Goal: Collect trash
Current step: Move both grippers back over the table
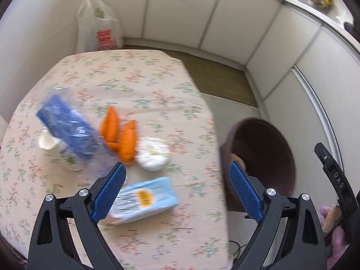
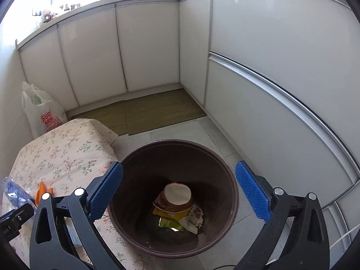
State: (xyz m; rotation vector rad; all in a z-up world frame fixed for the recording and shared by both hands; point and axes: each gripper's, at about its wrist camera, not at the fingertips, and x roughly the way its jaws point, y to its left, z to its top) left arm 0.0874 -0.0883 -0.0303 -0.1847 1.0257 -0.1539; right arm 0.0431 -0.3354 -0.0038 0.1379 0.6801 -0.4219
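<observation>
My left gripper [image 1: 177,191] is open and empty above the floral table [image 1: 108,78], over a light blue packet [image 1: 144,200]. Beyond it lie a crumpled white tissue [image 1: 153,153], orange peel pieces [image 1: 121,135], a blue-labelled clear plastic wrapper [image 1: 67,128] and a small white cup [image 1: 48,140]. The brown bin [image 1: 267,153] stands at the table's right edge. My right gripper [image 2: 180,189] is open and empty above the bin [image 2: 139,164], which holds a paper cup [image 2: 176,196] and snack wrappers [image 2: 191,220].
A white plastic shopping bag [image 1: 99,27] stands on the floor beyond the table, also in the right wrist view [image 2: 42,112]. White cabinets [image 2: 270,78] wrap around the corner. A woven floor mat [image 2: 146,112] lies in front of them. The right gripper's body [image 1: 335,175] shows at the right.
</observation>
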